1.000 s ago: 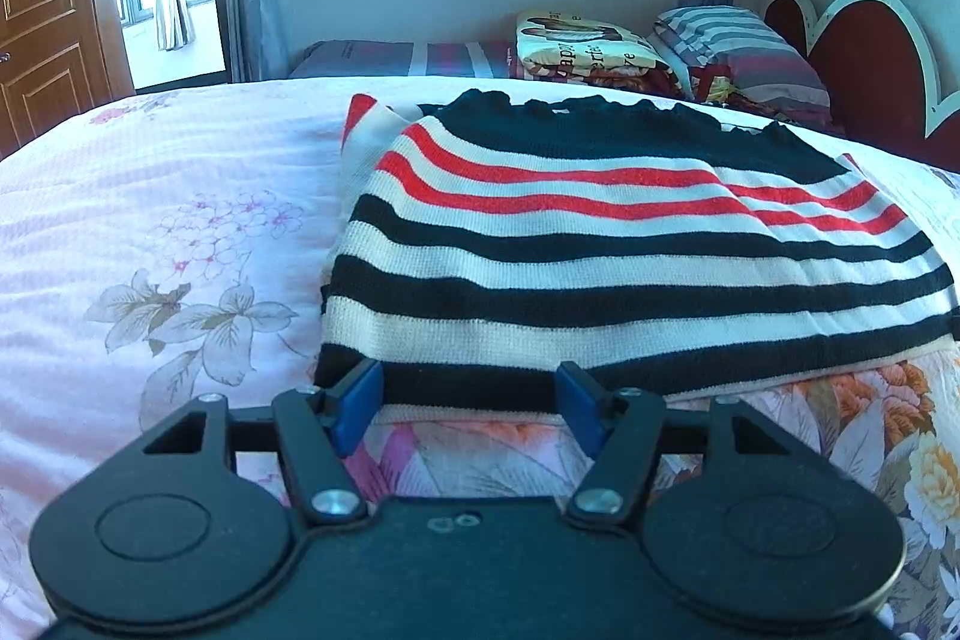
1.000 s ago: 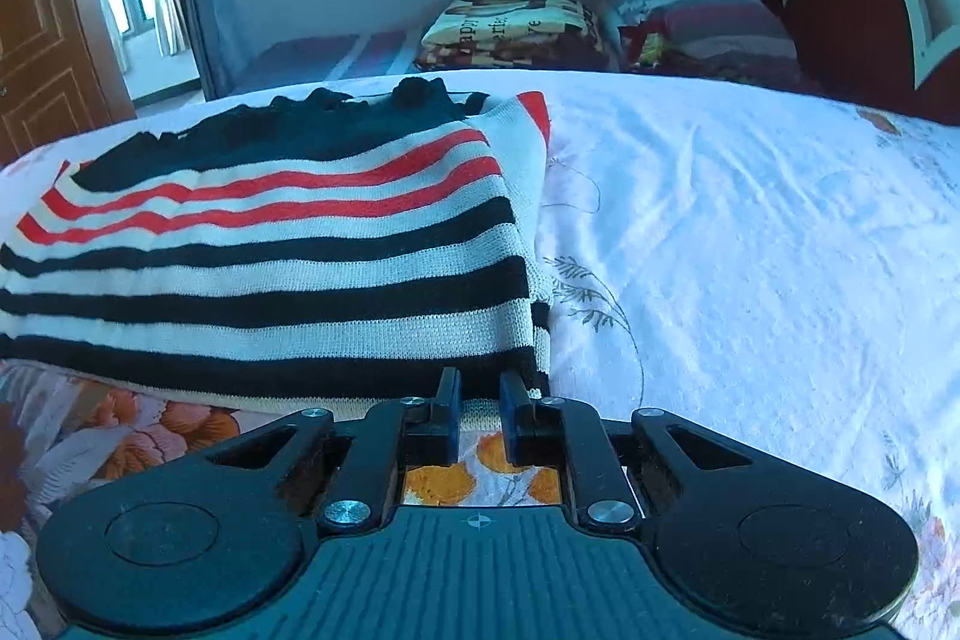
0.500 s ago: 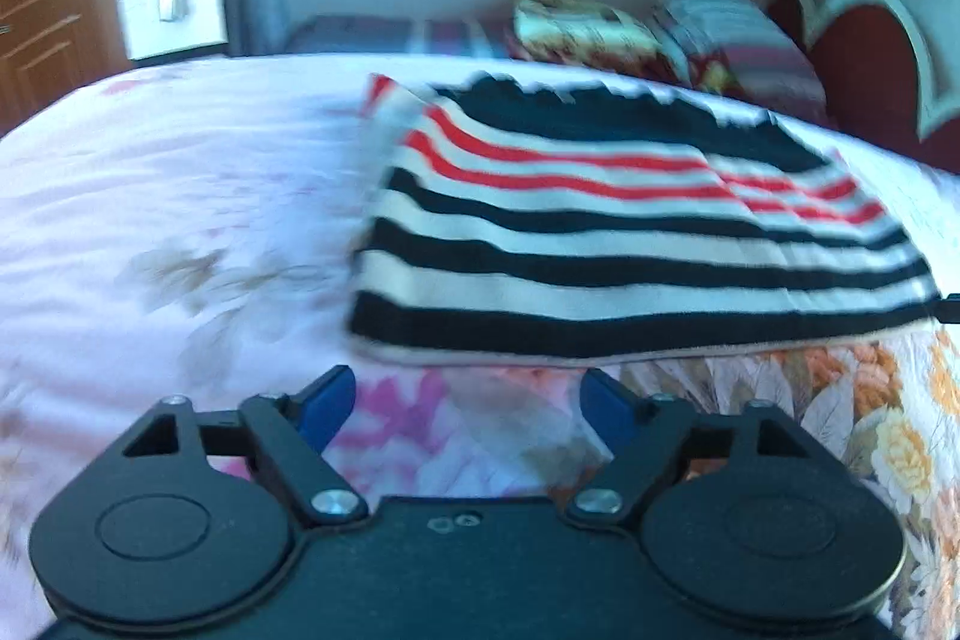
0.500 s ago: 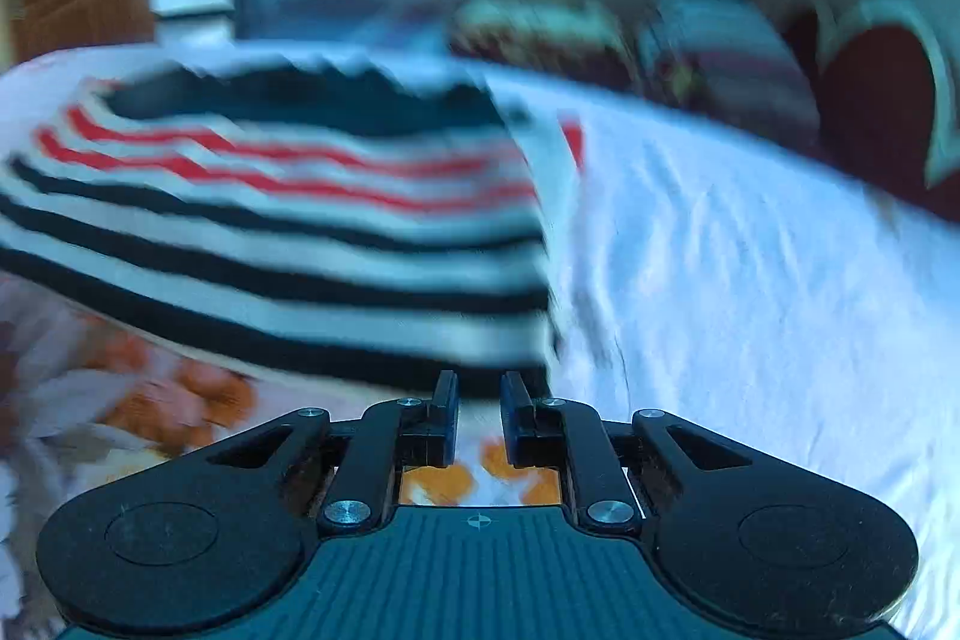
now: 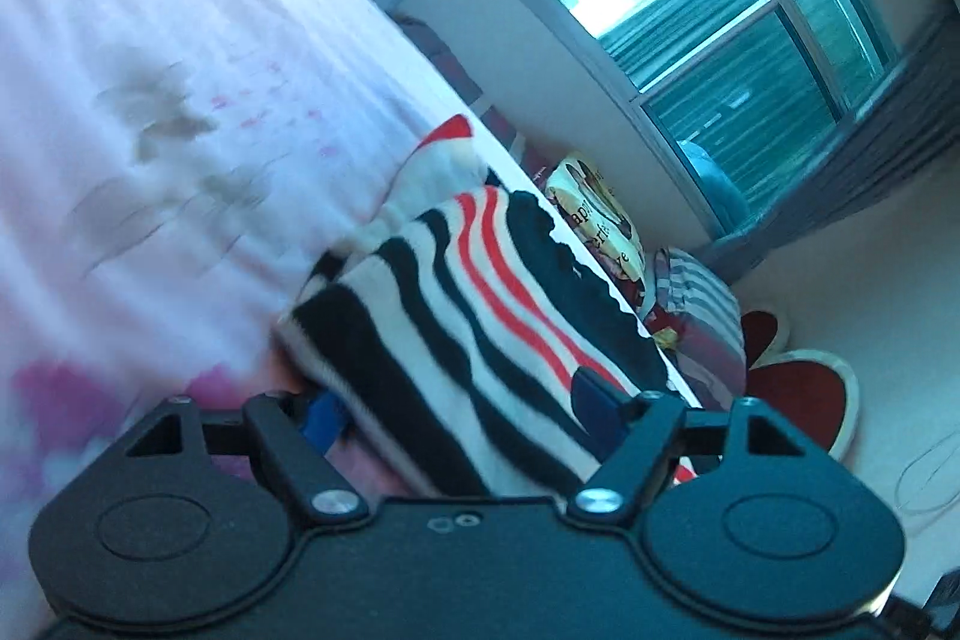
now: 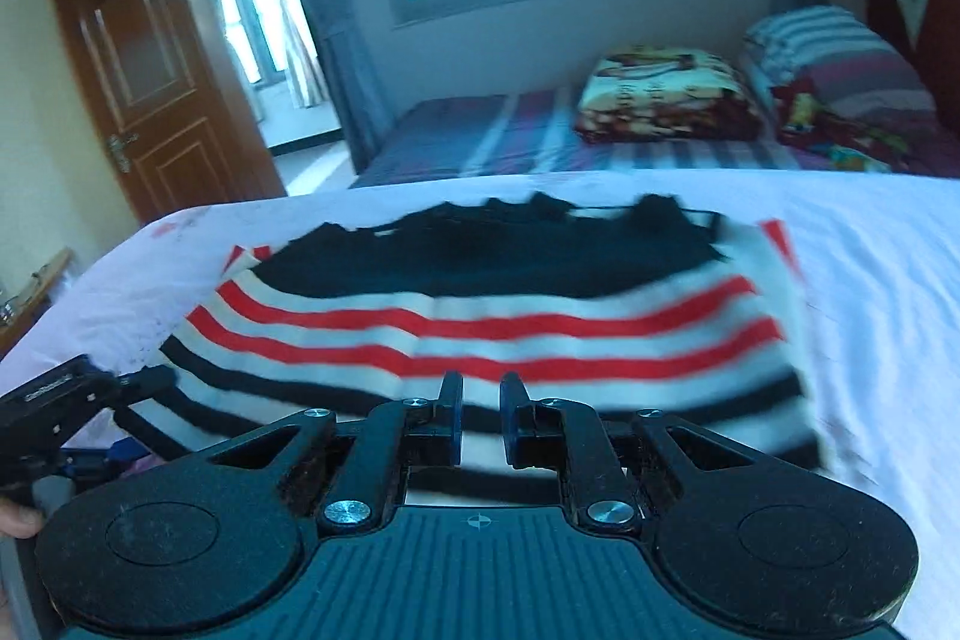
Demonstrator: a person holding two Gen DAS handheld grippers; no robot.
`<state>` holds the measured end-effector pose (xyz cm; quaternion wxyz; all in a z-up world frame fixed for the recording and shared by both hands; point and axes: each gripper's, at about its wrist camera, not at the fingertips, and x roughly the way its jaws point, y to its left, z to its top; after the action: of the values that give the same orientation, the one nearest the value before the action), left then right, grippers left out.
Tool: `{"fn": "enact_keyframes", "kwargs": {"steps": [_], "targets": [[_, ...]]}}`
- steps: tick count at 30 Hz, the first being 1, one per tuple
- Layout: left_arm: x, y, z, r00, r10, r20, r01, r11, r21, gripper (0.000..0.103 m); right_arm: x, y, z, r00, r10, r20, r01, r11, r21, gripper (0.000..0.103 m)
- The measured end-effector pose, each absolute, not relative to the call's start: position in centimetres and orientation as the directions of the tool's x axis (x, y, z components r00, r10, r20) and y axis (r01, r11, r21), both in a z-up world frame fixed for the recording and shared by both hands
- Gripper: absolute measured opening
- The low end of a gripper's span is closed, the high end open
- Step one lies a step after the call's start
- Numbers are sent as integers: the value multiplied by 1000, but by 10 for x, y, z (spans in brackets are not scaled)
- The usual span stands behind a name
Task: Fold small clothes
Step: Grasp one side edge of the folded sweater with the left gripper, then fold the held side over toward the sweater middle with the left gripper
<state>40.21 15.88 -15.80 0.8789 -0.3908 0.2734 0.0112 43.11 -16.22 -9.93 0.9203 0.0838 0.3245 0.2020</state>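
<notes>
A folded sweater with black, white and red stripes (image 6: 492, 316) lies on the bed. In the left wrist view the sweater (image 5: 456, 328) fills the space between the wide-apart blue fingers of my left gripper (image 5: 459, 412), which is tilted and straddles its near left corner. The left gripper also shows at the left edge of the right wrist view (image 6: 90, 418), at the sweater's left corner. My right gripper (image 6: 480, 418) hovers over the sweater's near edge, its jaws nearly together with a narrow gap and nothing between them.
The pink floral bedsheet (image 5: 150, 100) spreads to the left, plain white sheet (image 6: 888, 280) to the right. Pillows and a folded blanket (image 6: 666, 94) lie beyond the bed, by a red headboard (image 6: 912, 10). A wooden door (image 6: 156, 82) stands at left.
My left gripper has rolled over, moved in and now straddles the sweater's left corner. My right gripper has risen and moved forward over the near hem.
</notes>
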Motion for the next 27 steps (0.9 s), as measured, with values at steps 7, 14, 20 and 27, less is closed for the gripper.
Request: {"fn": "enact_keyframes", "kwargs": {"steps": [7,14,20,27], "targets": [[435,160,-159,852,-134,-506,-282,697,-660,51,474,-126,-125,682,445,-580,-351,895,274,14],[421,173,-147,875,-167,-455,-249,651,-717,16,479,-121,-128,684,470,-558,-381,882,277,14],[423,177,-173,843,-170,-510,-287,661,-694,15,486,-109,-151,659,420,-624,-415,895,164,14],[425,175,-141,887,-272,-373,-148,598,-788,15,487,-116,-157,664,435,-608,-380,897,226,14]]}}
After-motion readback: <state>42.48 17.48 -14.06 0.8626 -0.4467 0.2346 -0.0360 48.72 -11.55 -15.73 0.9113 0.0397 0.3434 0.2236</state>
